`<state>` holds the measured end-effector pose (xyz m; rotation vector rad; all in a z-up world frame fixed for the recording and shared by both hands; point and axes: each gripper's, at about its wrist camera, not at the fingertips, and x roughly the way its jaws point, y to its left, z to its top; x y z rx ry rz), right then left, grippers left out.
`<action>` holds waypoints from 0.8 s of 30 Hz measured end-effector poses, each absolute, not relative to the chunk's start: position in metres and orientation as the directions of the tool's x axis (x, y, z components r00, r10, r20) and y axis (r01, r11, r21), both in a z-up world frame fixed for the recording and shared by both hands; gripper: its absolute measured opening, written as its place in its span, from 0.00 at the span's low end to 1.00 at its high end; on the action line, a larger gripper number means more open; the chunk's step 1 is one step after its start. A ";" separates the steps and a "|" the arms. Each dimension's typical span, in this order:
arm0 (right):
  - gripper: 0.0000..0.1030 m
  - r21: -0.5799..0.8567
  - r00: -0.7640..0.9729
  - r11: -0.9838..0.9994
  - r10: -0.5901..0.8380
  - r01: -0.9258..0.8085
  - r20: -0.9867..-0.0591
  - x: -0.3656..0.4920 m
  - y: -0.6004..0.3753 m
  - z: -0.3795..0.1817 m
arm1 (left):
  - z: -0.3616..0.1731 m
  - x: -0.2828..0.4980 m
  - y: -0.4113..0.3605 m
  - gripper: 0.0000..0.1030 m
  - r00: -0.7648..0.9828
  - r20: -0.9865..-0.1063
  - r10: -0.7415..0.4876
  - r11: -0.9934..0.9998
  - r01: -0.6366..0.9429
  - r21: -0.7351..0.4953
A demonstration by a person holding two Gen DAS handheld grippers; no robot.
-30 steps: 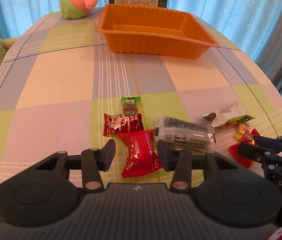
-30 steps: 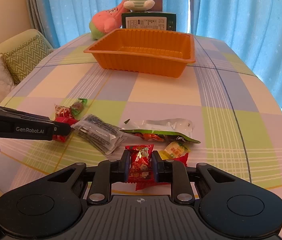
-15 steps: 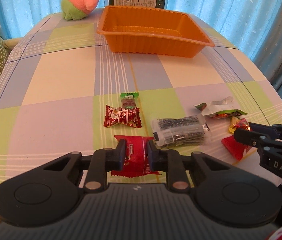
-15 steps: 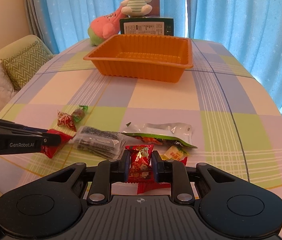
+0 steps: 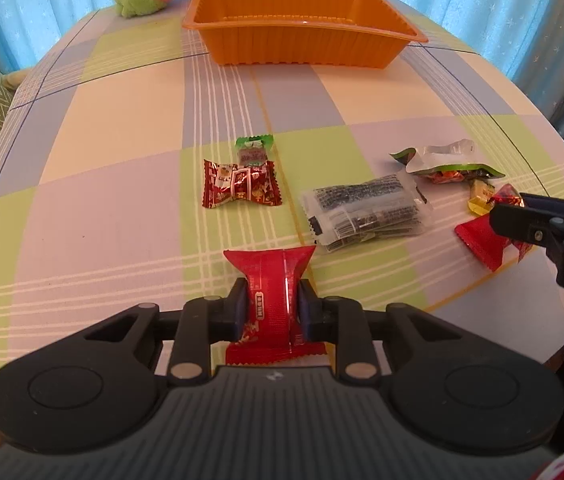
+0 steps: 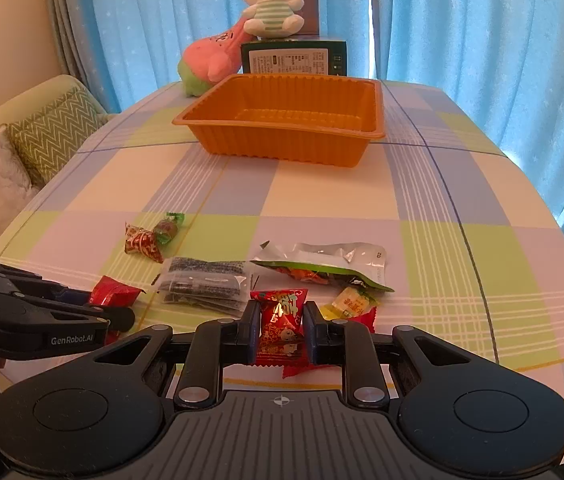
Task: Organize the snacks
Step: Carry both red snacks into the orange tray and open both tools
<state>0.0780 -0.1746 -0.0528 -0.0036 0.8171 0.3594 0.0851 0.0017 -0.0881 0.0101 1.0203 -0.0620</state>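
Note:
My left gripper (image 5: 269,307) is shut on a red snack packet (image 5: 270,276) and holds it above the checked tablecloth; the packet also shows in the right wrist view (image 6: 116,291). My right gripper (image 6: 282,326) is shut on a red patterned candy packet (image 6: 283,320), lifted over a red wrapper (image 6: 365,316) and a yellow candy (image 6: 351,300). The empty orange tray (image 5: 301,28) stands at the far side of the table, also in the right wrist view (image 6: 289,120).
On the cloth lie a dark red candy (image 5: 240,184), a green-wrapped candy (image 5: 254,150), a clear pack with black print (image 5: 365,212) and a silver-green pouch (image 5: 441,160). Plush toys (image 6: 270,4) and a green box (image 6: 293,58) stand behind the tray. A sofa with cushions (image 6: 34,140) is left.
My left gripper closed on the red snack packet and lifted it off the cloth. My right gripper rose with the red patterned candy in it.

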 end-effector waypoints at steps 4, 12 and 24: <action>0.22 0.137 0.637 0.942 0.311 -0.308 -0.706 0.079 -0.177 -0.050 | -0.077 0.081 0.005 0.21 0.555 -0.830 -0.048 0.999 0.036 -0.034; 0.22 0.144 0.655 0.939 0.323 -0.313 -0.683 0.077 -0.176 -0.036 | -0.037 0.080 0.009 0.20 0.623 -0.780 -0.063 0.998 0.022 -0.063; 0.22 0.149 0.680 0.936 0.337 -0.320 -0.651 0.073 -0.174 -0.013 | -0.008 0.077 0.000 0.20 0.665 -0.741 -0.090 0.995 0.034 -0.090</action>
